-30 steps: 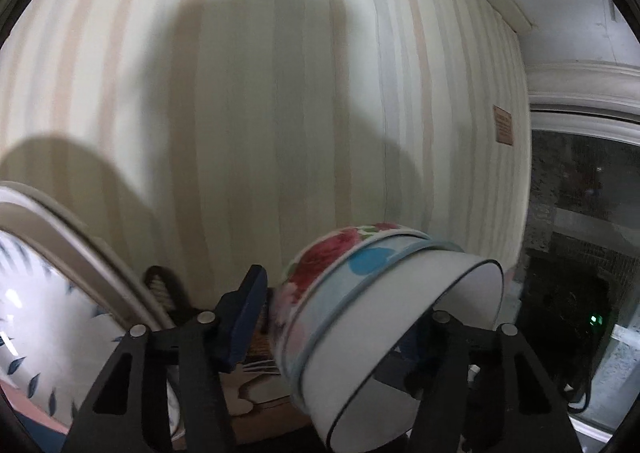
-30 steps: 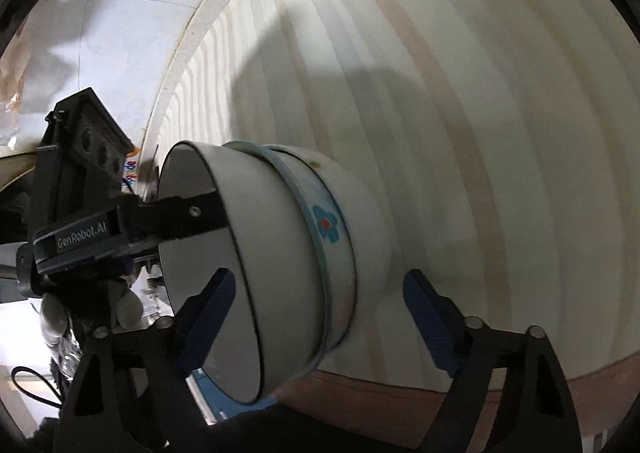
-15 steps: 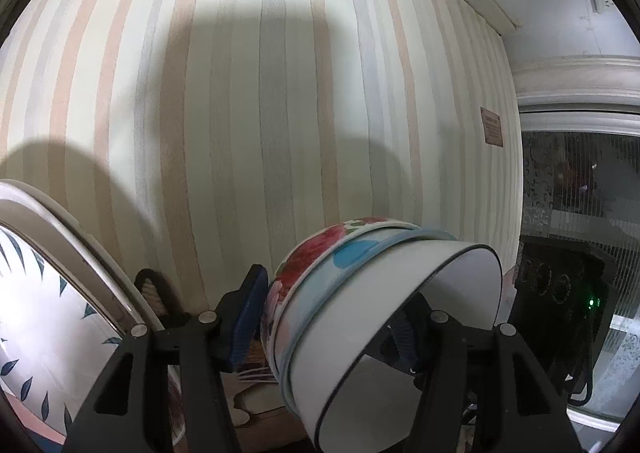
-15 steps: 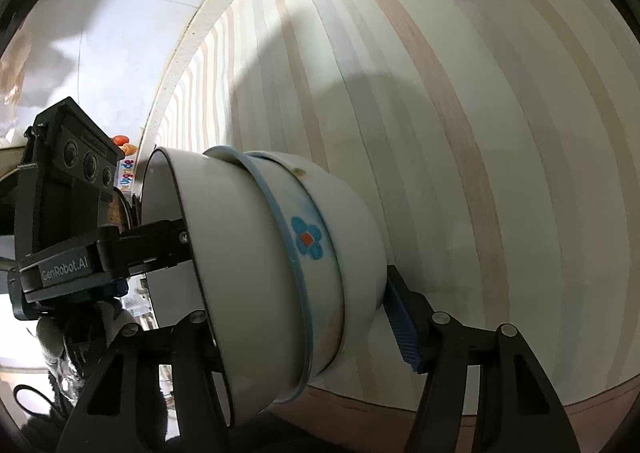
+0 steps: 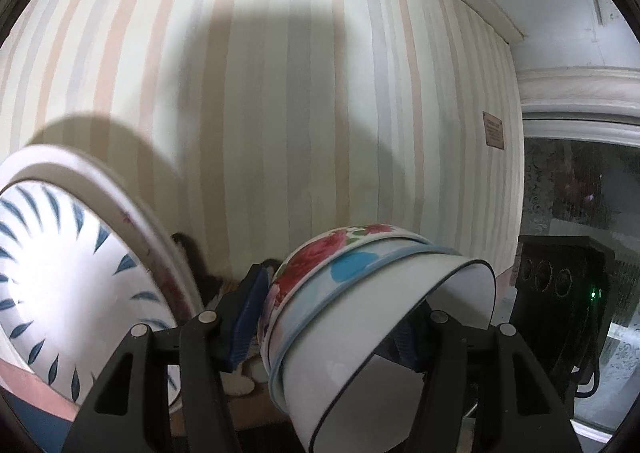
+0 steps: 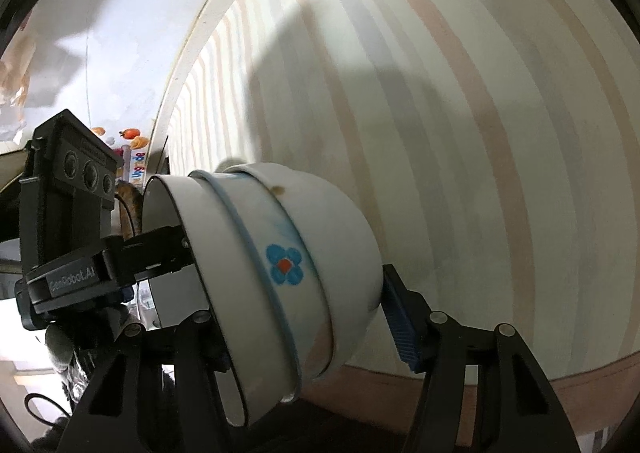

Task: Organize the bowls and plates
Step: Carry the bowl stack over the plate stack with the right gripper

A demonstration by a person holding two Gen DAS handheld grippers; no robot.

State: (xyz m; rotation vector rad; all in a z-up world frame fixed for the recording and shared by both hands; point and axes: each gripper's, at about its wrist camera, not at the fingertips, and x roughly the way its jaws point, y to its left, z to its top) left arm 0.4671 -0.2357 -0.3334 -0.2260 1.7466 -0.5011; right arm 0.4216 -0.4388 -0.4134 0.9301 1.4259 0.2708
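Three nested ceramic bowls, lying on their side in mid-air before a striped wall, make up the held stack: a plain white bowl with a thin dark rim sits innermost, then a white bowl with a pale blue rim and a blue flower mark, and outermost a white bowl with red roses painted on it. The stack's open mouth faces the lower right in the left wrist view and the lower left in the right wrist view.

The left gripper is clamped across the stack, its blue-padded left finger pressed on the rose bowl's base and its right finger reaching inside the white bowl. In the right wrist view this gripper shows as a black body at left with one finger running into the bowl's mouth.

The right gripper has just been closing around the same stack; its jaws now bracket it, the blue pad of the right finger touching the outer bowl's base, the left finger hidden behind the rim.

At left in the left wrist view stands a tilted white plate with blue leaf strokes, just beside the left gripper.
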